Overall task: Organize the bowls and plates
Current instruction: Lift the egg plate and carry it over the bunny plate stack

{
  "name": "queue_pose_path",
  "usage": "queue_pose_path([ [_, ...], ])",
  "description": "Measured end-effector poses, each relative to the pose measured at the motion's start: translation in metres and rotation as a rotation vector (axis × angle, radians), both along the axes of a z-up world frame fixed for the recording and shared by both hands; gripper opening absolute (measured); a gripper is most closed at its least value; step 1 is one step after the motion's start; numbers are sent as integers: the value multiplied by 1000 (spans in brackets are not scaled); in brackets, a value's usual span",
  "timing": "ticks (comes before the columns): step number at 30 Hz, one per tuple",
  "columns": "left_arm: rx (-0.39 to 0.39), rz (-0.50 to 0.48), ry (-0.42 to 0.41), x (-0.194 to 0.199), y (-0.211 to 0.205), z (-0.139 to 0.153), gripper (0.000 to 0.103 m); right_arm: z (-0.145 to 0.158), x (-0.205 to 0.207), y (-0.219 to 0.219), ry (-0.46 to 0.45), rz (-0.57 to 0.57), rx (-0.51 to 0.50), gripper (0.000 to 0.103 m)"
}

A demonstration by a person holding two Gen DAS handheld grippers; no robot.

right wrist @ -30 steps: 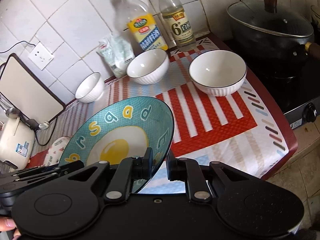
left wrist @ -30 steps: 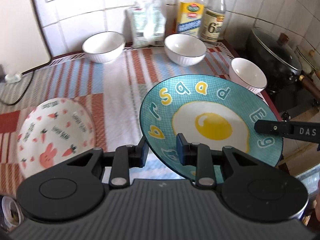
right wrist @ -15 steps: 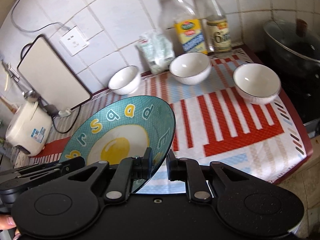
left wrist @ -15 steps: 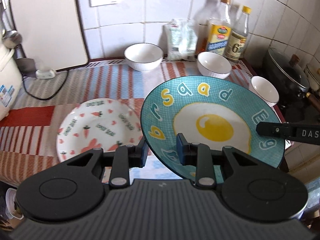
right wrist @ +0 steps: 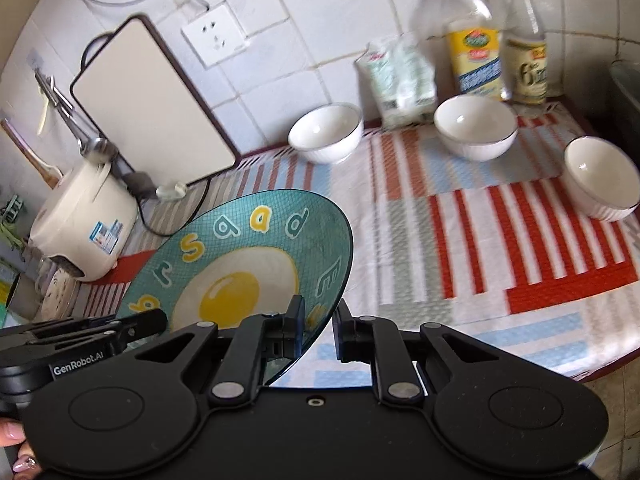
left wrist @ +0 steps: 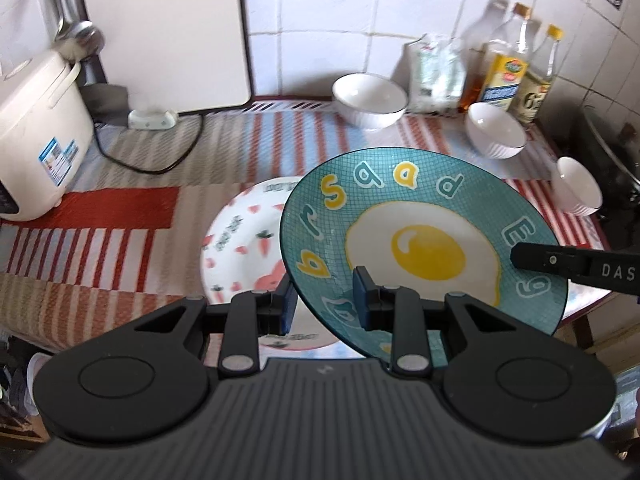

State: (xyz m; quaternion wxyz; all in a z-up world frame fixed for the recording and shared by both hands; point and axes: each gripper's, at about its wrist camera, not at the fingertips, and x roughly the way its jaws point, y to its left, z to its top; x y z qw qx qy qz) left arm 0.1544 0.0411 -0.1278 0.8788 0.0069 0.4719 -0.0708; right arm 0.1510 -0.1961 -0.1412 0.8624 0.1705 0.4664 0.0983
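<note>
A teal plate with a fried-egg picture (left wrist: 424, 248) is held in the air by both grippers. My left gripper (left wrist: 324, 304) is shut on its near rim. My right gripper (right wrist: 318, 320) is shut on its right rim, and the plate shows there too (right wrist: 240, 272). A white plate with pink rabbits and carrots (left wrist: 244, 240) lies on the striped cloth, below and left of the teal plate, partly hidden by it. Three white bowls stand on the cloth: one at the back (left wrist: 370, 100), one further right (left wrist: 496, 130), one at the right edge (left wrist: 578, 192).
A rice cooker (left wrist: 36, 136) stands at the far left with a cord across the cloth. A white board (left wrist: 164, 32) leans on the tiled wall. Bottles (left wrist: 504, 68) and a packet (left wrist: 436, 74) line the back right. A dark pot (left wrist: 616, 148) sits at the far right.
Both grippers have carried the teal plate left across the counter. The rabbit plate now lies partly under it, and the rice cooker has come into view.
</note>
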Motion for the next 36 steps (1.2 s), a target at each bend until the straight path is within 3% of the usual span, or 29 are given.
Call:
queue_pose_path([
  [6, 4, 13, 35, 10, 31, -16, 28, -12, 9, 29, 24, 2, 23, 19],
  [18, 33, -53, 113, 50, 61, -61, 28, -58, 40, 68, 103, -28, 23, 19],
  [36, -45, -97, 223, 74, 89, -90, 28, -71, 55, 104, 149, -34, -118, 20],
])
